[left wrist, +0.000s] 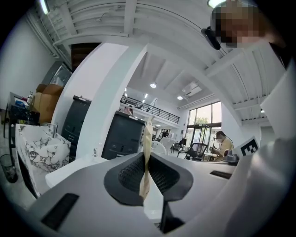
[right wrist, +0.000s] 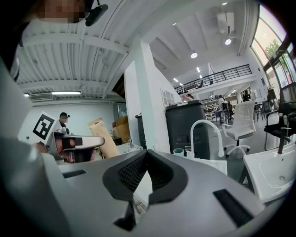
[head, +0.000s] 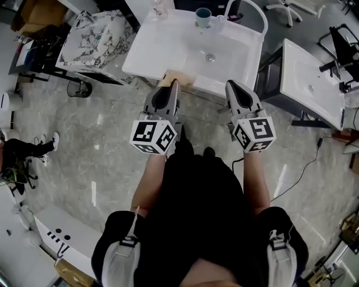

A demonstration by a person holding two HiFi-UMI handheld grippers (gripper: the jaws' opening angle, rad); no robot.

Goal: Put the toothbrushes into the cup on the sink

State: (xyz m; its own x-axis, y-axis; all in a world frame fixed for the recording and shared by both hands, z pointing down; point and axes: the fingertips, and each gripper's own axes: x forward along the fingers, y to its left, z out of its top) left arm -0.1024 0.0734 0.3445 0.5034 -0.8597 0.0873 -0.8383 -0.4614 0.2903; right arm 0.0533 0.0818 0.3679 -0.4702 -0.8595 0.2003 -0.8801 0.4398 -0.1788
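— Marbled grey floor (head: 101,129), white ceramic sink (head: 168,50) ahead. Where's the teal cup (head: 203,17)?
— On the sink's back rim, beside the white curved tap (head: 247,8). The left gripper (head: 173,84) pinches a flat tan strip (left wrist: 146,139) at the sink's front edge. The right gripper (head: 233,85) is closed on nothing.

My left gripper (head: 174,84) and right gripper (head: 231,85): grey moulded shells, black ribbed pads (right wrist: 132,172). Each carries a cube (head: 154,136) with black-and-white square markers. Clothing: black short-sleeved top (head: 196,213), grey shoulder straps (head: 128,260), black buckles.
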